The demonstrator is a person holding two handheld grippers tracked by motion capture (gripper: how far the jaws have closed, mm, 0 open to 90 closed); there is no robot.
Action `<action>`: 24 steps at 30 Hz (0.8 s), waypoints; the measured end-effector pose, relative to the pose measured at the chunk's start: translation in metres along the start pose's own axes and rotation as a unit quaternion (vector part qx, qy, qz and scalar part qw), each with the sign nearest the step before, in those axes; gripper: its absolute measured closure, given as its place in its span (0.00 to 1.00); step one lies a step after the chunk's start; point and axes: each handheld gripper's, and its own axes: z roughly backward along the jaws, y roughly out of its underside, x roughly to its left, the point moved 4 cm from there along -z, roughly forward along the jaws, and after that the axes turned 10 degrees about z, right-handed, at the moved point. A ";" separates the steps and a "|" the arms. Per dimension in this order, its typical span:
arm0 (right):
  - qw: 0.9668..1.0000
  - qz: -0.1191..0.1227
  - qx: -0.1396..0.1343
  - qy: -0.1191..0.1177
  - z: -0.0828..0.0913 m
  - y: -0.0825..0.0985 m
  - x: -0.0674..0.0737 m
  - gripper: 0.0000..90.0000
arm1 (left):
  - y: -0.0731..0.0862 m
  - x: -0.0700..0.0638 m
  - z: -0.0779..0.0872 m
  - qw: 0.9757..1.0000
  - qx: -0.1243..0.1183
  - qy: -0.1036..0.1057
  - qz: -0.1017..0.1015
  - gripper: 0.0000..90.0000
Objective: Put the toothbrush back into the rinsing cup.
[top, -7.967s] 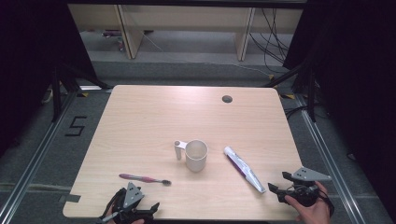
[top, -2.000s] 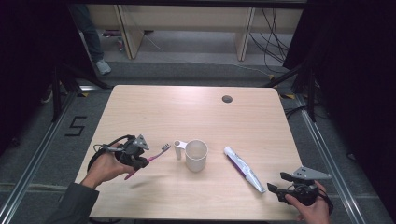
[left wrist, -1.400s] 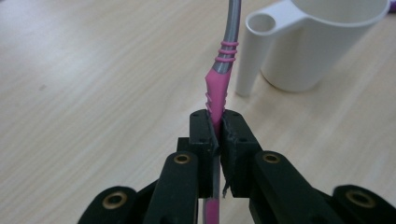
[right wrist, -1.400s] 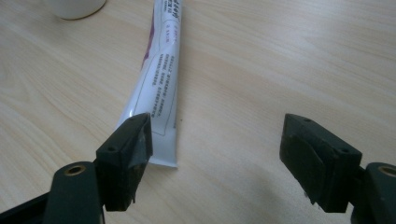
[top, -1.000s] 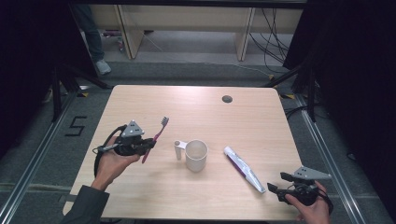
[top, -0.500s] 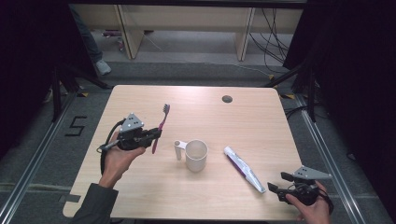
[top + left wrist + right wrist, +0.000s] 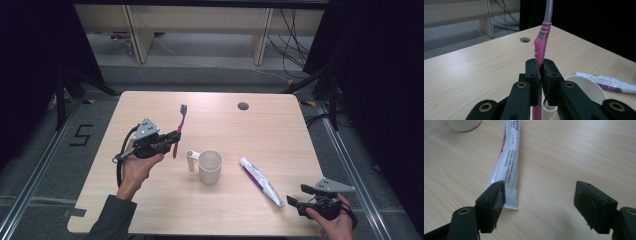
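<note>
Digit "5" (image 7: 80, 135) marked on floor left of table. Tube (image 7: 508, 162) lying on table carries lines of dark print along its length, too blurred and too small to read.

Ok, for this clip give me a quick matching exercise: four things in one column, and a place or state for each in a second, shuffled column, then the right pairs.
Things:
1. toothbrush
2. mug
3. toothpaste
4. right gripper

Place or state:
A. lying flat on the table, right of the cup
B. open, holding nothing, near the table's front right corner
C. clamped by its pink handle in the left gripper, bristle end up
D. standing upright near the table's middle

Pairs: 1-C, 2-D, 3-A, 4-B
</note>
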 end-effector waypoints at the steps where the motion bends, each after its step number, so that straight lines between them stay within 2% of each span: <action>1: 1.000 0.008 -0.008 0.002 -0.001 -0.001 -0.001 0.29 | -0.001 -0.001 -0.002 1.000 -0.006 0.007 0.004 0.93; 3: 1.000 0.004 -0.002 0.006 -0.001 0.000 -0.001 0.29 | -0.004 -0.003 -0.002 1.000 -0.007 0.004 0.003 0.92; 4: 1.000 0.000 0.000 0.000 0.000 0.000 0.000 0.29 | -0.005 -0.005 -0.003 1.000 -0.008 0.006 0.003 0.92; 7: 1.000 0.006 -0.004 0.005 -0.001 0.000 -0.002 0.29 | -0.010 -0.010 -0.005 1.000 -0.018 0.012 0.002 0.92; 9: 1.000 0.000 0.001 0.004 -0.001 0.000 -0.001 0.29 | -0.010 -0.011 -0.005 1.000 -0.018 0.008 -0.001 0.92; 10: 1.000 -0.003 0.000 0.000 0.001 0.000 0.000 0.29 | -0.012 -0.014 -0.007 1.000 -0.020 0.015 -0.001 0.92; 13: 1.000 0.006 -0.003 0.005 -0.001 0.000 -0.002 0.29 | -0.013 -0.016 -0.010 1.000 -0.024 0.016 -0.001 0.92; 15: 1.000 -0.003 0.001 0.000 0.001 0.000 0.000 0.29 | -0.014 -0.017 -0.012 1.000 -0.025 0.017 -0.002 0.92; 17: 1.000 0.006 -0.005 0.003 0.000 0.000 -0.001 0.29 | -0.014 -0.018 -0.014 0.999 -0.027 0.018 0.001 0.92; 24: 1.000 0.003 -0.003 0.000 0.000 0.000 -0.001 0.29 | -0.015 -0.020 -0.018 0.999 -0.032 0.020 -0.001 0.92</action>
